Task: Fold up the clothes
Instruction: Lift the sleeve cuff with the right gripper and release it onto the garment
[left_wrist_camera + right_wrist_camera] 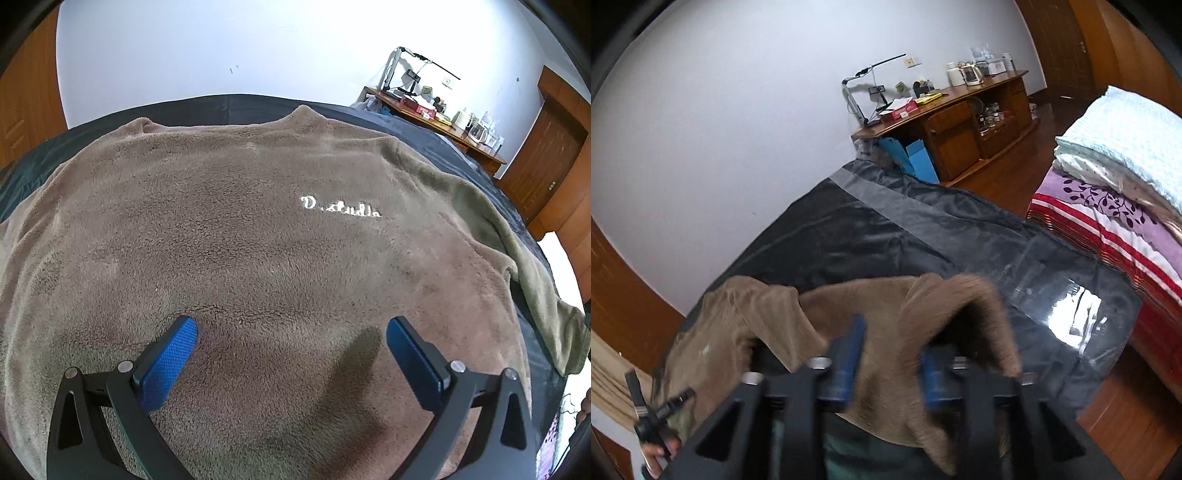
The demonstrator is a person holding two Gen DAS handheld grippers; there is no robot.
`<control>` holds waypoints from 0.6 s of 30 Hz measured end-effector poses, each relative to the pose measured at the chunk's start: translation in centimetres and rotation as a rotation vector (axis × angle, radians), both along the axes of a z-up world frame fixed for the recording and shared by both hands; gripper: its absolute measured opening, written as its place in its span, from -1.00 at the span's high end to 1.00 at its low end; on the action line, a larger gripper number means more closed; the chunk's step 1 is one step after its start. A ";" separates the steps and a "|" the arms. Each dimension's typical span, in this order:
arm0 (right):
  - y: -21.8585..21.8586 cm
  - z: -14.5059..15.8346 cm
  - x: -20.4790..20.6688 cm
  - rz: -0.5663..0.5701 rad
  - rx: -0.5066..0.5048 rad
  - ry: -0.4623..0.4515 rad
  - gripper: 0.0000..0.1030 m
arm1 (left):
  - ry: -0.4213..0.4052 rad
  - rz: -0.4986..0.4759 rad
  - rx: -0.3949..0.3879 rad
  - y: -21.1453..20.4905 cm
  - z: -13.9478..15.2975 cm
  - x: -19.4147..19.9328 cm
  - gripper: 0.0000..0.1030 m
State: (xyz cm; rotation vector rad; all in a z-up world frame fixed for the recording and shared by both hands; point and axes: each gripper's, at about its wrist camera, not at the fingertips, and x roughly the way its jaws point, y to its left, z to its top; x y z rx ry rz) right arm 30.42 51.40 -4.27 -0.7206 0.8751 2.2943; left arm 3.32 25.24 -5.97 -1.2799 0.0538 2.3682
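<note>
On the dark bed (pixel 229 105), brown sweater (pixel 229 221) nears edges.

Left gripper (pixel 291 334): two black angular arms with triangular cut-outs and round silver screw heads at the joints, each ending in a bright blue textured pad (pixel 168 363). Right gripper (pixel 895 350): the same black frame, silver screws and blue pads, blurred.

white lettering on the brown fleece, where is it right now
In the left wrist view the white lettering sits right of centre on the brown fleece, which lies spread on the dark sheet, ahead of the left gripper.
</note>
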 end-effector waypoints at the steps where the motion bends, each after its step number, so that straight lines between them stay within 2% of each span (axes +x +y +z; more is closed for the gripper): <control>1: 0.2 -0.1 0.4 -0.003 0.012 0.000 -0.44 | 0.003 -0.001 -0.003 0.0 0.0 0.0 -1.00; 3: 0.5 -0.2 1.3 -0.001 0.034 -0.001 -0.46 | 0.008 -0.002 -0.009 0.1 -0.1 0.0 -1.00; 6: -0.2 -0.7 2.1 0.100 0.079 -0.029 -0.45 | 0.015 -0.002 -0.018 0.3 -0.2 0.1 -1.00; 13: -5.0 -3.6 3.3 0.355 0.287 -0.221 -0.45 | 0.030 -0.004 -0.038 0.6 -0.4 0.2 -1.00; 16: -6.5 -3.8 3.4 0.404 0.355 -0.241 -0.44 | 0.034 -0.004 -0.044 0.7 -0.4 0.2 -1.00; 17: -6.8 -3.8 3.4 0.410 0.371 -0.243 -0.39 | 0.035 -0.004 -0.045 0.7 -0.5 0.2 -1.00; 18: -7.0 -3.8 3.4 0.414 0.384 -0.245 -0.26 | 0.035 -0.004 -0.043 0.7 -0.5 0.2 -1.00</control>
